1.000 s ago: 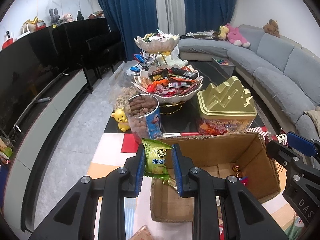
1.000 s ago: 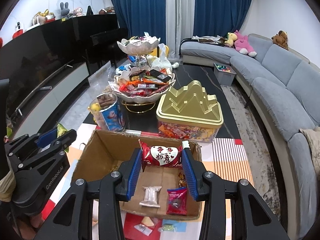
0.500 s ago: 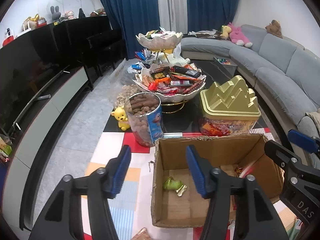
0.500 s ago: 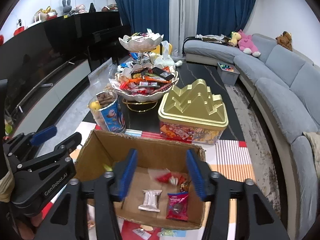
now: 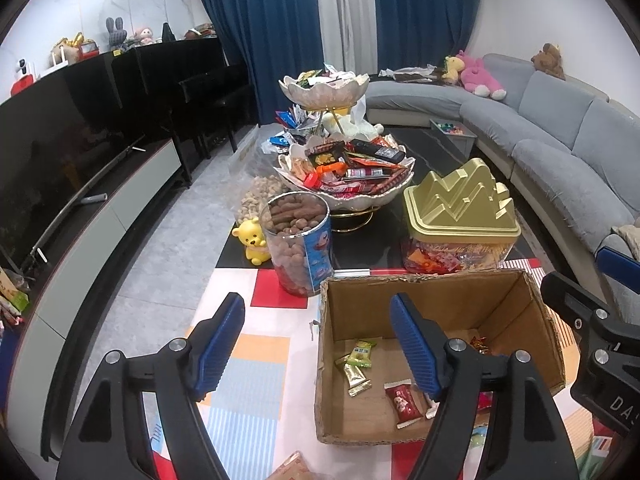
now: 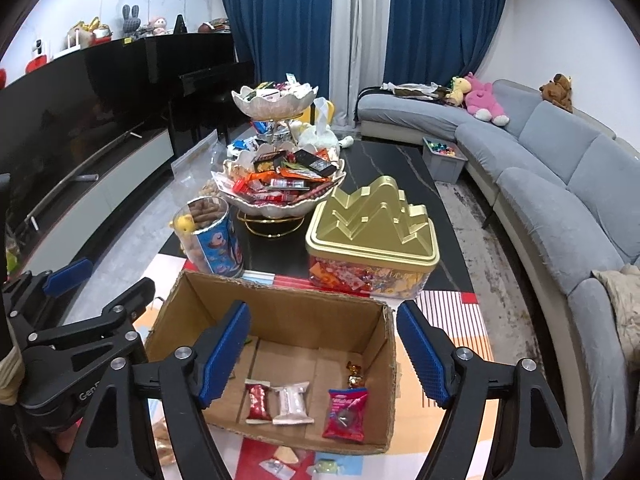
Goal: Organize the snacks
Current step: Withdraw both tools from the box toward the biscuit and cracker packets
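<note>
An open cardboard box (image 5: pixel 424 288) (image 6: pixel 280 300) stands on the colourful mat. Inside lie a green snack packet (image 5: pixel 362 353), a gold-green packet (image 5: pixel 354 374) and a red packet (image 5: pixel 404 400) (image 6: pixel 257 400), plus a white packet (image 6: pixel 292 402) and a pink-red packet (image 6: pixel 346 412). My left gripper (image 5: pixel 318 346) is open and empty above the box's left wall. My right gripper (image 6: pixel 322 354) is open and empty above the box.
Behind the box stand a clear jar of brown snacks (image 5: pixel 298 248), a gold-lidded candy tin (image 5: pixel 460 216), a two-tier snack bowl stand (image 5: pixel 344 176) and a yellow bear toy (image 5: pixel 254 240). Loose wrappers (image 6: pixel 280 462) lie in front of the box. A grey sofa (image 6: pixel 560 208) runs along the right.
Both grippers opened and let go of their packets: the green one and the red heart one now lie in the box. Both grippers have drawn back slightly.
</note>
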`<move>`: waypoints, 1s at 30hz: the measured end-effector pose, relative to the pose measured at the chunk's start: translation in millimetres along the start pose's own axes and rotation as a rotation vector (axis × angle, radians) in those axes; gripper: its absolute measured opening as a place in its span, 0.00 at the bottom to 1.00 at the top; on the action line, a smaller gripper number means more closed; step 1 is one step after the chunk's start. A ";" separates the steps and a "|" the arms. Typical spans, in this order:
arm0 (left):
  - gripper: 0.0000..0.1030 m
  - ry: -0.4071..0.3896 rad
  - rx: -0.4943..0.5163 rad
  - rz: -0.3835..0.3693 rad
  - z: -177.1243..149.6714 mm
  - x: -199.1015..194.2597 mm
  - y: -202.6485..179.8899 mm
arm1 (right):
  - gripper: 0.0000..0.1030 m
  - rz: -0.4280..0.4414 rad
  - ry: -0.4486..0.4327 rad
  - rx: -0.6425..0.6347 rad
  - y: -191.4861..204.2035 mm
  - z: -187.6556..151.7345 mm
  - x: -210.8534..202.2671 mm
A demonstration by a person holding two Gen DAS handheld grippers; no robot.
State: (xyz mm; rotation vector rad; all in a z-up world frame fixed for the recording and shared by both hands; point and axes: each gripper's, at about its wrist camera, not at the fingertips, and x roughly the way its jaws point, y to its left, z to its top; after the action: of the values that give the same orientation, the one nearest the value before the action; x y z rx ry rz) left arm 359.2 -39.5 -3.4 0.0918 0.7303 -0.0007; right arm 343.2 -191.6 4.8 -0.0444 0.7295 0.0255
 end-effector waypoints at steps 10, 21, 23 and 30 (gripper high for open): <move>0.73 -0.029 0.001 0.011 -1.4 -22.4 5.7 | 0.74 0.000 -0.015 0.010 -0.7 -4.4 -17.0; 0.74 -0.035 -0.001 0.015 -18.3 -40.8 8.4 | 0.74 0.004 -0.023 0.013 2.8 -17.4 -37.1; 0.74 -0.036 0.002 0.016 -22.2 -42.9 7.9 | 0.74 0.005 -0.022 0.013 3.4 -22.1 -40.8; 0.74 -0.025 0.019 0.019 -40.8 -49.9 7.4 | 0.74 0.005 -0.008 0.014 2.9 -36.3 -47.6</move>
State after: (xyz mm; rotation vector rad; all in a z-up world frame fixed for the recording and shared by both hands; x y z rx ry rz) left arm 295.0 -30.2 0.2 0.1164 0.7041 0.0089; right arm 283.5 -190.8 9.3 -0.0295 0.7220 0.0257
